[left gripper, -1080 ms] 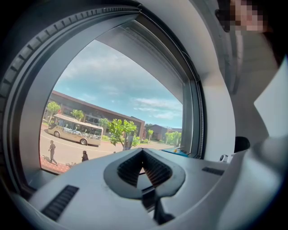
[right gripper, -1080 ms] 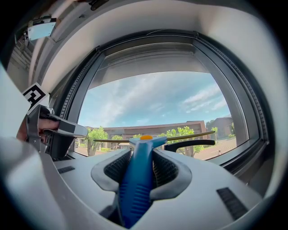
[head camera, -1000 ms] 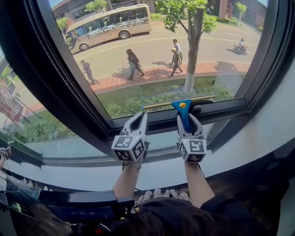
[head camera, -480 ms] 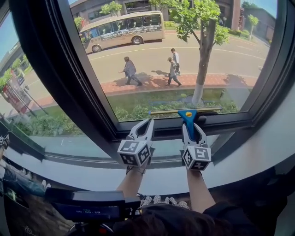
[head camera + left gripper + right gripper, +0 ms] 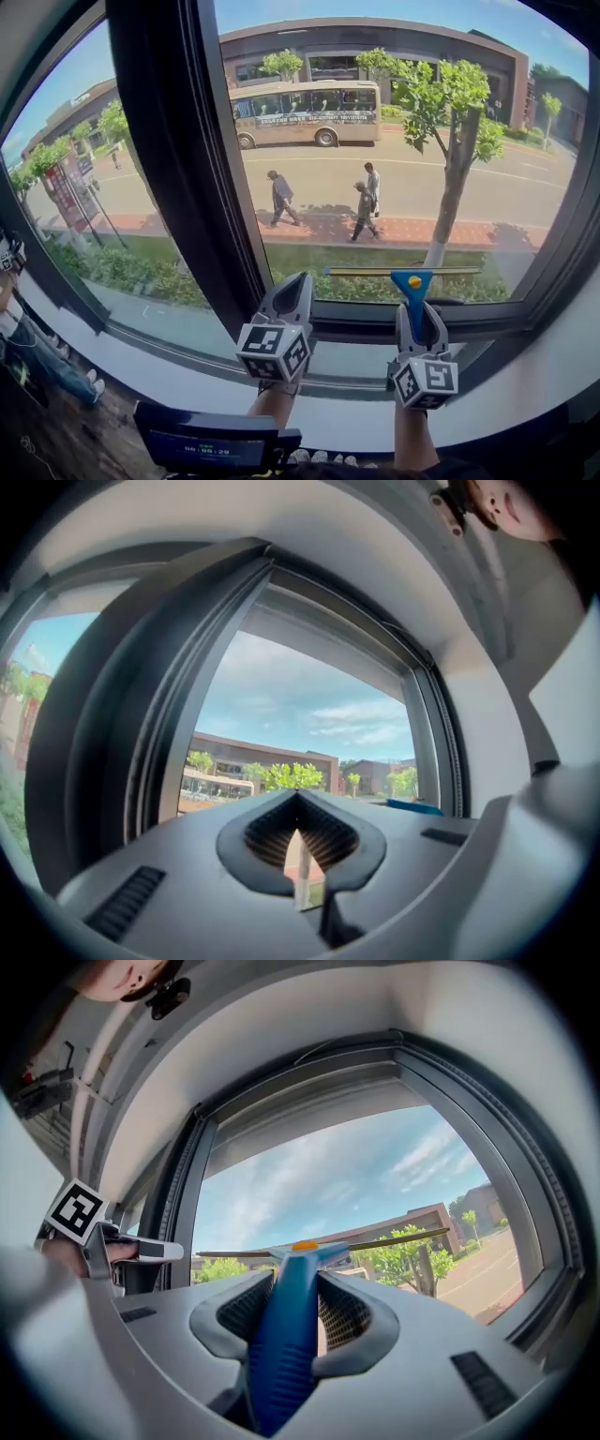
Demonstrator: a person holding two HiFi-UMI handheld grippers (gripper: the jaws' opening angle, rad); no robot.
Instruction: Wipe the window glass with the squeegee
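Two grippers at window glass (image 5: pixel 394 131); squeegee (image 5: pixel 411 279) blade low on pane.
Right gripper (image 5: pixel 419 312) clamps its blue handle; left gripper (image 5: pixel 292 287) jaws closed on nothing.

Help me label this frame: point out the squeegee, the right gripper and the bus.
squeegee (image 5: pixel 412 285): head view, blue handle below the blade.
right gripper (image 5: pixel 417 314): head view, between its fingertips, shut on the handle.
bus (image 5: pixel 305 112): head view, its side.

loc: indoor rm, street-side | evid: big window (image 5: pixel 187 159); bus (image 5: pixel 305 112), pedestrians (image 5: pixel 280 198), trees (image 5: pixel 450 98) outside
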